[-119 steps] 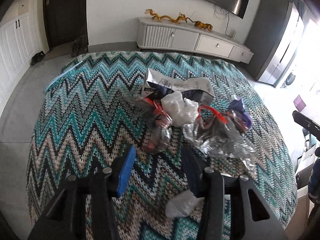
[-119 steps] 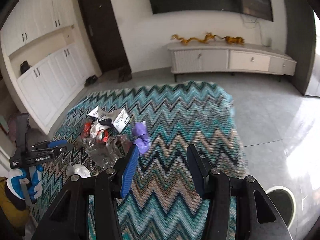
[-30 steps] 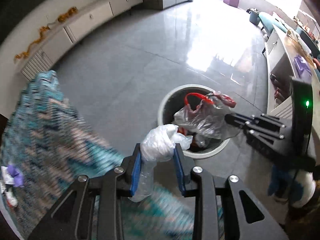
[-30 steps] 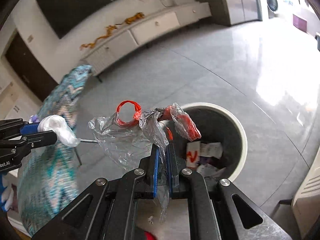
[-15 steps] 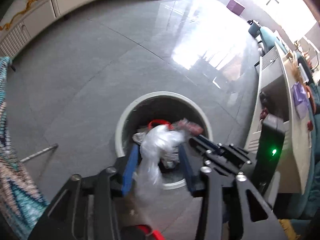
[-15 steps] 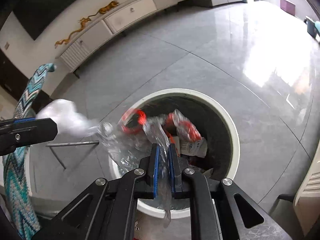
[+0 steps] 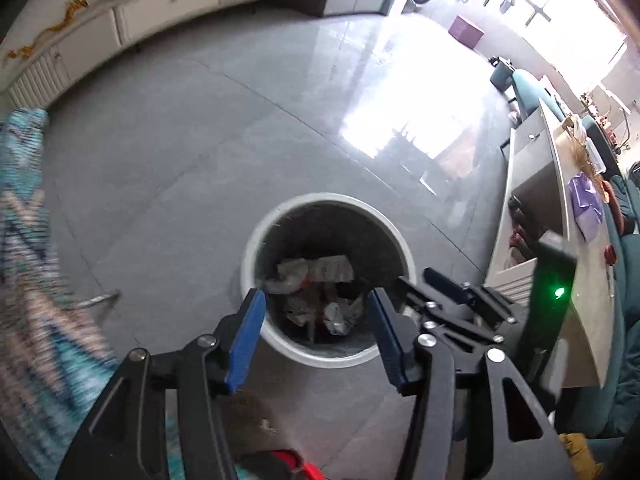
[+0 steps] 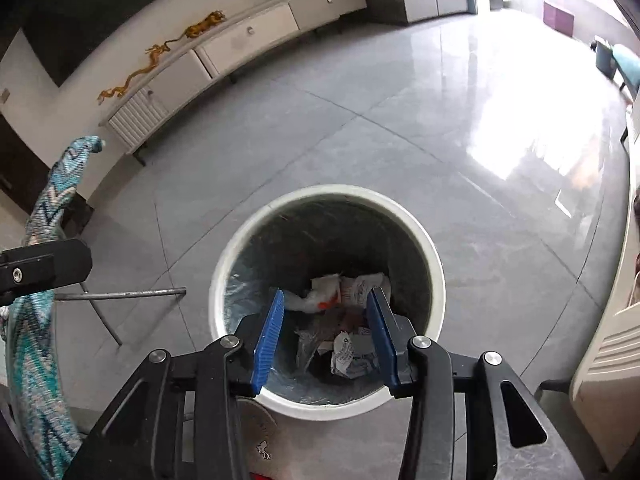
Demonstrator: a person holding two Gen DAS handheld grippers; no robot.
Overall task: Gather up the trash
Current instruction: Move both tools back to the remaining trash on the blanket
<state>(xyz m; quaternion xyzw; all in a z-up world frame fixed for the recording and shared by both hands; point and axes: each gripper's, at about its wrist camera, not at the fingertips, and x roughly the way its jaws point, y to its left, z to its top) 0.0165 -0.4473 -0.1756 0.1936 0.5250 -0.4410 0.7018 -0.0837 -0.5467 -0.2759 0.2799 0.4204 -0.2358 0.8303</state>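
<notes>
A round white trash bin (image 7: pixel 256 248) stands on the grey tiled floor, seen from above in both wrist views (image 8: pixel 434 264). Crumpled wrappers and plastic (image 7: pixel 316 272) lie at its bottom, also in the right wrist view (image 8: pixel 348 292). My left gripper (image 7: pixel 316 300) is open and empty above the bin's near rim. My right gripper (image 8: pixel 326 300) is open and empty over the bin. The right gripper's body (image 7: pixel 472 304) shows in the left wrist view, just right of the bin.
The zigzag teal cloth on the table hangs at the left (image 7: pixel 24 240) (image 8: pixel 36 320), with a metal table leg (image 8: pixel 120 294) beside the bin. A white sideboard (image 8: pixel 224 44) lines the far wall. A white counter (image 7: pixel 560 216) stands to the right.
Both grippers have opened over the bin. The white plastic wad and the clear bag with red rings have dropped from the jaws into the bin.
</notes>
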